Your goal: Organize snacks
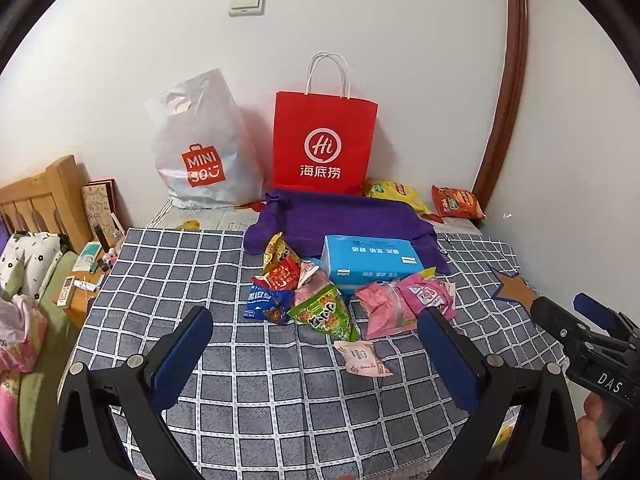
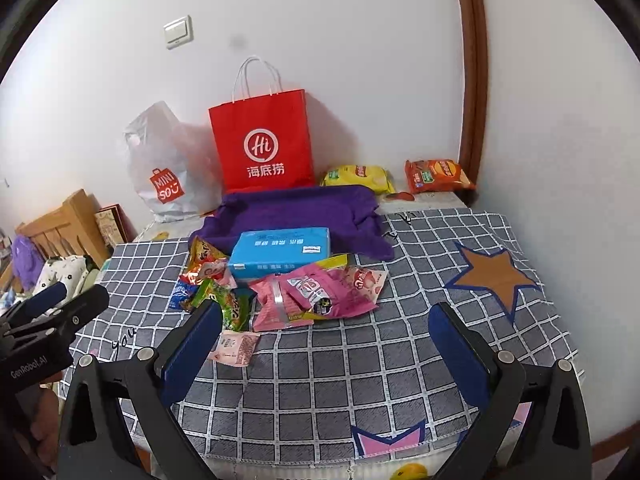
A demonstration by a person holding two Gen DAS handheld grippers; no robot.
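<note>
1. Left wrist view: the left tongs (image 1: 316, 348) stand wide and hold nothing, hovering above the grey checked cloth of the table (image 1: 168, 264), short of the heap of snack packets. The right tongs (image 2: 326, 338) are likewise spread wide and carry nothing.
2. The snacks lie loose in the middle of the table: a green crinkly packet (image 1: 324, 312), a dark blue packet (image 1: 262, 304), a red foil packet (image 1: 282, 274), pink plastic packets (image 1: 404, 304) and one small pale pink sachet (image 1: 362, 358) lying apart, nearest the tongs.
3. Risk: the packets overlap, so tongs closing on one would likely drag or pinch a neighbour as well.
4. Risk: the film looks slick and puffed with air; a grip on the bulging middle may slip or crush the contents, so a sealed edge seems safer.
5. Risk: both pairs of tongs face the same small heap and could knock together there.
6. Containers: the red paper carrier bag with white handles (image 1: 322, 144) stands upright against the wall; its inside is hidden. The white plastic shopping bag (image 1: 200, 148) bulges, contents unseen.
7. The light blue rectangular box (image 1: 370, 258) is shut and rests partly on the purple cloth (image 1: 344, 216).
8. A yellow crisp packet (image 2: 356, 176) and an orange one (image 2: 438, 176) lie by the wall, well apart from the heap.
</note>
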